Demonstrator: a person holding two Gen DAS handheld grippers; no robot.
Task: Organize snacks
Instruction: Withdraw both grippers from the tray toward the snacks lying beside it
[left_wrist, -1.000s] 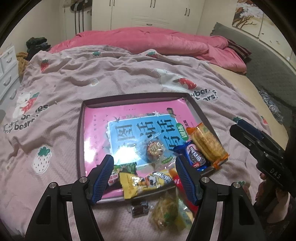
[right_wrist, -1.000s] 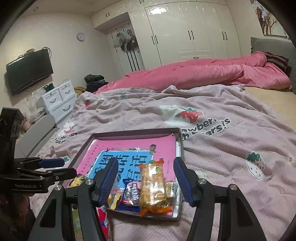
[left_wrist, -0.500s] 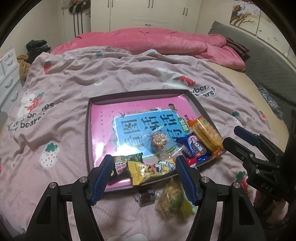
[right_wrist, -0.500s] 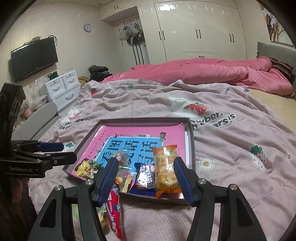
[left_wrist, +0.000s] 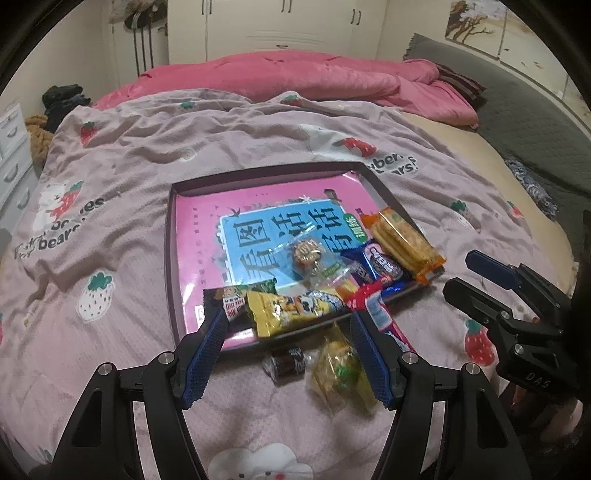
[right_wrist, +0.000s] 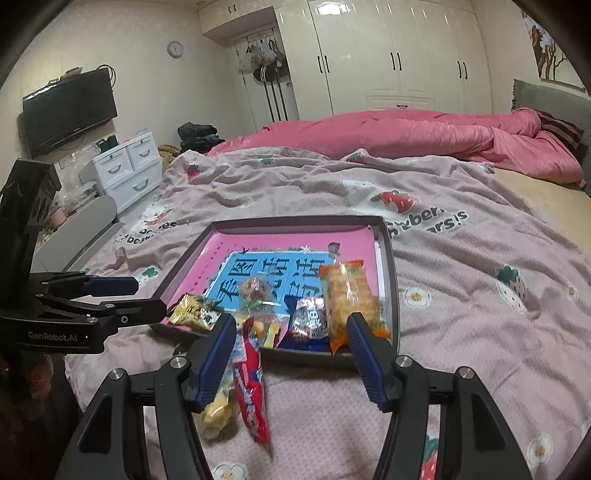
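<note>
A dark-rimmed tray (left_wrist: 173, 254) lies on a pink strawberry-print bedspread (left_wrist: 122, 158), and a pink and blue book cover (left_wrist: 236, 206) fills its floor. The snacks crowd the tray's near edge. An orange cracker pack (left_wrist: 402, 243) lies along the right edge at the near right corner, its end poking over the rim. Just beside it sits a blue chocolate bar wrapper (left_wrist: 380, 264), and a clear-wrapped round sweet (left_wrist: 306, 253) rests on the book near the tray's middle. A yellow packet (left_wrist: 280, 314) and a dark packet with a green end (left_wrist: 236, 299) lie across the near edge. A red wrapper (right_wrist: 251, 376) straddles the near rim and runs onto the bedspread. Off the tray, just below its near edge, lie a small dark wrapped candy (left_wrist: 286, 365) and a yellow-green transparent pouch (left_wrist: 341, 373) (both blurred).

The left gripper (left_wrist: 288, 354) hovers over the near edge with its fingers spread wide, holding nothing. The right gripper (right_wrist: 291, 354) is likewise spread and empty, close above the near right corner.
</note>
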